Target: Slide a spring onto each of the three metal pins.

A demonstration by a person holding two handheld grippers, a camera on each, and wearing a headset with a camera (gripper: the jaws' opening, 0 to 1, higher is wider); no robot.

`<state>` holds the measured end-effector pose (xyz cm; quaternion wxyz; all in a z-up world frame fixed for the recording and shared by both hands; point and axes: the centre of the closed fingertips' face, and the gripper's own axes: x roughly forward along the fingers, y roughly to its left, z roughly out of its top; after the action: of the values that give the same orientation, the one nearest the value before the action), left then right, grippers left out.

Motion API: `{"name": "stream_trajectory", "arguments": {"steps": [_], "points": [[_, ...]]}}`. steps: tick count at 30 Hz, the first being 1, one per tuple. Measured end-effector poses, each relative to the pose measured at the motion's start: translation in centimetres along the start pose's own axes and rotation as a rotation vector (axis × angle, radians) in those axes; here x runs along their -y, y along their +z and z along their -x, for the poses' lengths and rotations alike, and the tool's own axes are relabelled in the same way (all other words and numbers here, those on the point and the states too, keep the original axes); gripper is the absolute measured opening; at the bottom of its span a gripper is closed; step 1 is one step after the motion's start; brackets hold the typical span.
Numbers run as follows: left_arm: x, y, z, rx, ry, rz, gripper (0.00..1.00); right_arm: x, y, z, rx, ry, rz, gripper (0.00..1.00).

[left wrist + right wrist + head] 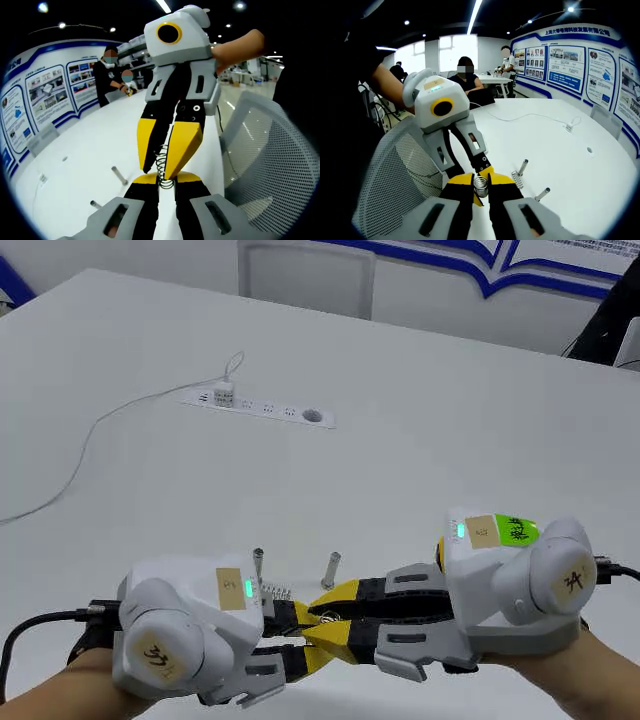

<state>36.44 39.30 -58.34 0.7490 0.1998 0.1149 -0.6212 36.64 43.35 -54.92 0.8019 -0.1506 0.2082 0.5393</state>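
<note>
Both your left hand-held gripper (165, 179) and right hand-held gripper (480, 183) pinch one spring (163, 160), jaws narrow, near two pins (330, 568) on the counter (420, 440); squeeze too hard and it may jump away

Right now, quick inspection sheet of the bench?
Surface: white table, clean.
Job's things: pin and second pin upright, bare; loose spring lying by the first; held spring where the gripper tips meet.
Clutter: power strip with one plug in it.
Grippers: right gripper shut on held spring; left gripper tips at the same spring, grip unclear.
Cables: white cable runs left from the strip; black lead behind the left gripper, right lead behind the right.
Surroundings: mesh chair, wall boards, people at another table.
</note>
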Motion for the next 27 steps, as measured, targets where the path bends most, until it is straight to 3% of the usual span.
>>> {"name": "stream_trajectory", "arguments": {"steps": [2,8,12,22,27], "points": [[-0.2,0.0,0.0,0.008,0.003,0.029,0.11,0.1,0.1,0.0,0.004,-0.011,-0.001,0.11],[-0.6,-0.2,0.0,0.002,0.032,-0.009,0.12,0.4,0.1,-0.2,-0.003,-0.024,-0.008,0.11],[-0.6,-1.2,0.2,-0.020,0.052,-0.009,0.15,1.0,0.4,-0.2,0.003,-0.036,-0.016,0.11],[-1.7,-3.5,1.7,-0.052,0.149,0.050,0.44,3.6,0.6,0.4,0.006,-0.096,-0.036,0.11],[-1.2,-4.5,2.3,-0.066,0.135,0.113,0.59,4.9,0.5,0.8,0.003,-0.127,-0.045,0.11]]}}
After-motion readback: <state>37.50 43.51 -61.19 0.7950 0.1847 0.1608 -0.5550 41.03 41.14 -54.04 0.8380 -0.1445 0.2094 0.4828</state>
